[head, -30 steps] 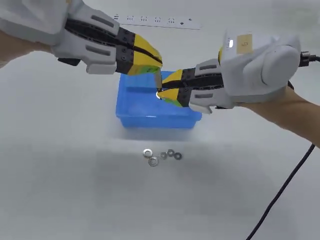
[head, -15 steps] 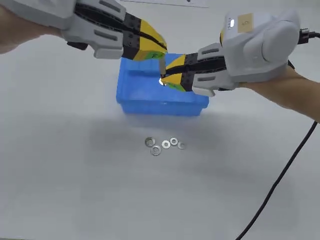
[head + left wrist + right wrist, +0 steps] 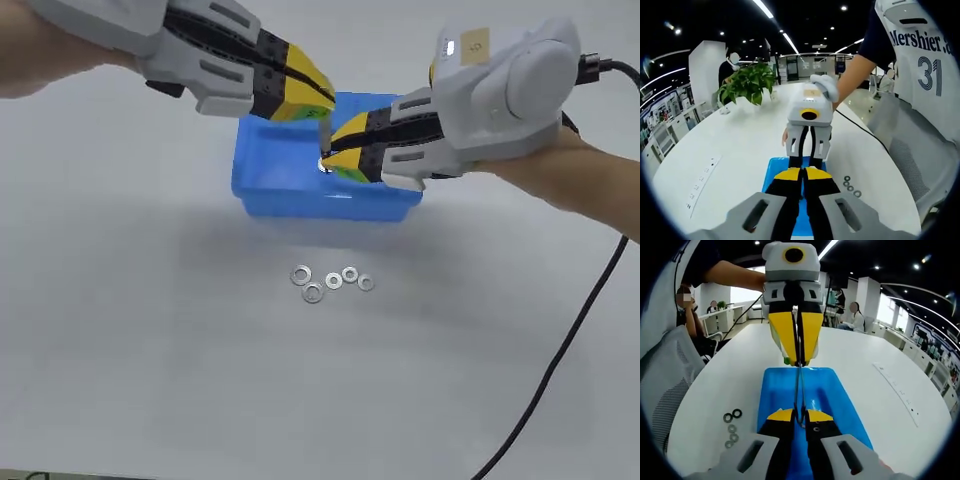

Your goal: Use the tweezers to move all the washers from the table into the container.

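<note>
Pinching thin metal tweezers (image 3: 799, 390) over the smooth blue rectangular plastic container (image 3: 280, 190): left claw (image 3: 322, 100) pressed together on the far end, right claw (image 3: 332, 160) squeezed on the tips. Hard to tell whether anything sits between those tips, hidden by yellow jaws. Just near of the container, on matte white tabletop (image 3: 150, 350), five flat metal washers (image 3: 333, 282) loosely clustered; black cable (image 3: 562, 352) at right.

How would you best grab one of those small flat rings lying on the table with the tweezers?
Take the washer leftmost in the head view by its thin rim: one tip of the tweezers through the hole, the other outside on its left, where no neighbour crowds it. Come straight down, since it lies flat on the table.
</note>
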`<state>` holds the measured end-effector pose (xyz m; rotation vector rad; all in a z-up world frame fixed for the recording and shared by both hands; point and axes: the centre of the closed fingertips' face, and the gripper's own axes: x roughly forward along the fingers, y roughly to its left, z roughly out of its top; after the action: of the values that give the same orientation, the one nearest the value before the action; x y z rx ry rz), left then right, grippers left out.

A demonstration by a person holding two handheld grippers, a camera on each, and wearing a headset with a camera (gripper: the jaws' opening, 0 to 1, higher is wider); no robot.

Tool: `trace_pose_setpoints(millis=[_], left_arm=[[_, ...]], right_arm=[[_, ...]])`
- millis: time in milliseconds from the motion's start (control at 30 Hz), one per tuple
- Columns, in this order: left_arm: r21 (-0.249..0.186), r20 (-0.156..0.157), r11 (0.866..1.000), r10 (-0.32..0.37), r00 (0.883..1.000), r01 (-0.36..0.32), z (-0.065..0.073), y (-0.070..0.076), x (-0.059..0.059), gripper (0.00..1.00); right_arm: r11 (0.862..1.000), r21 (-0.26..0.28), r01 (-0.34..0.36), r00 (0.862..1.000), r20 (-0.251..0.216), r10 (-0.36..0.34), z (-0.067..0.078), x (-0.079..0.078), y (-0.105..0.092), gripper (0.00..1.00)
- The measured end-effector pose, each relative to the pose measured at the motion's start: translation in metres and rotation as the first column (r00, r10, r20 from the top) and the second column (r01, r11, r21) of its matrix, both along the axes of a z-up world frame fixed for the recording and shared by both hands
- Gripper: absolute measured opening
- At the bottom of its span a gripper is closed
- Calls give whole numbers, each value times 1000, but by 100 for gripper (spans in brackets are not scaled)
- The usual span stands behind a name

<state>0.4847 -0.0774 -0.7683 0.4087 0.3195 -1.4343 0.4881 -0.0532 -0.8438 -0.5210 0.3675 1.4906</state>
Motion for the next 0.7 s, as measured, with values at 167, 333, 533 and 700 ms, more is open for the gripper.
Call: trace_pose_setpoints(millis=[167,333,533,700], left_arm=[[22,-8,1000,-19,1000,19,-6,0,-3,5],[20,-10,1000,-18,1000,18,-8,-1,-1,5],[25,-10,999,-29,1000,29,-8,-2,-2,5],[15,-5,1000,-21,1000,21,-2,-2,-2,5]], right_arm=[[1000,-17,-7,1000,-1,7,-6,-1,1,10],[1000,-22,-1,1000,-5,1,-7,-2,0,10],[1000,-23,7,1000,-2,-7,-7,-2,-1,10],[1000,-6,29,1000,-10,-29,-1,-1,-1,11]])
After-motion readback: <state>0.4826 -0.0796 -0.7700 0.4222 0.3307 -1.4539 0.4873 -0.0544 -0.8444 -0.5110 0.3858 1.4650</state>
